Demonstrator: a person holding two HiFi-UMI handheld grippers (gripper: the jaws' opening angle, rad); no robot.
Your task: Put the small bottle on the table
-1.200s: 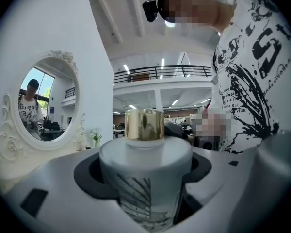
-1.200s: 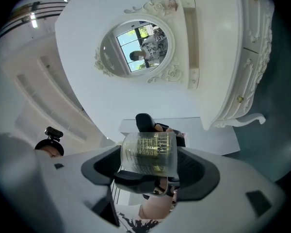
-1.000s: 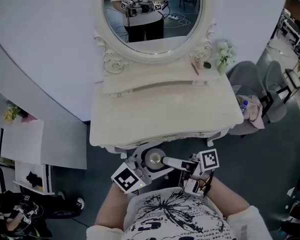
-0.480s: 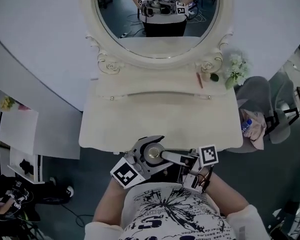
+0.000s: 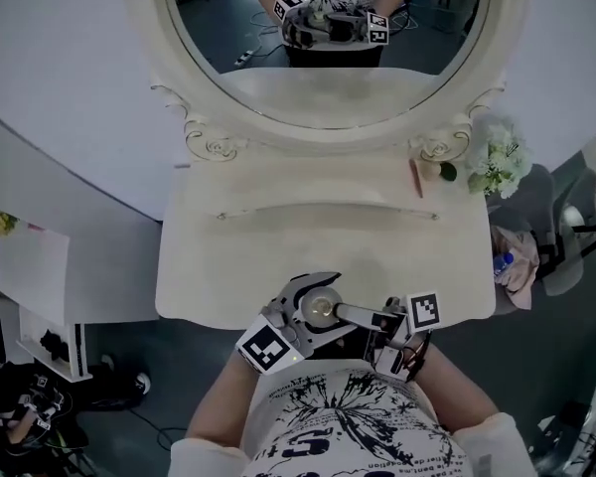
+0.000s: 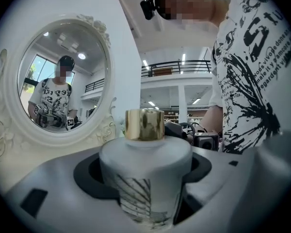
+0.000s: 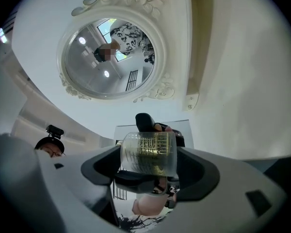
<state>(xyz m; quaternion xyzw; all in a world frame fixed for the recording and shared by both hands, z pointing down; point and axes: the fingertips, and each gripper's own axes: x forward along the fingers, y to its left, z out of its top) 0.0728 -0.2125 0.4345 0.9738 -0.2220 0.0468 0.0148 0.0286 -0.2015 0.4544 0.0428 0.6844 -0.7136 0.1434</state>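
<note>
The left gripper [image 6: 145, 188] and right gripper [image 7: 148, 164] both clamp the small bottle [image 5: 318, 309] between them. They have moved forward — the bottle now hangs at the table's [image 5: 278, 256] near edge — so lowering looks next.

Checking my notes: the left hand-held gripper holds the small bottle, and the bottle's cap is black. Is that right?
No: the cap is gold, not black, as the left gripper view shows. The left hand-held gripper does hold the small bottle.
</note>
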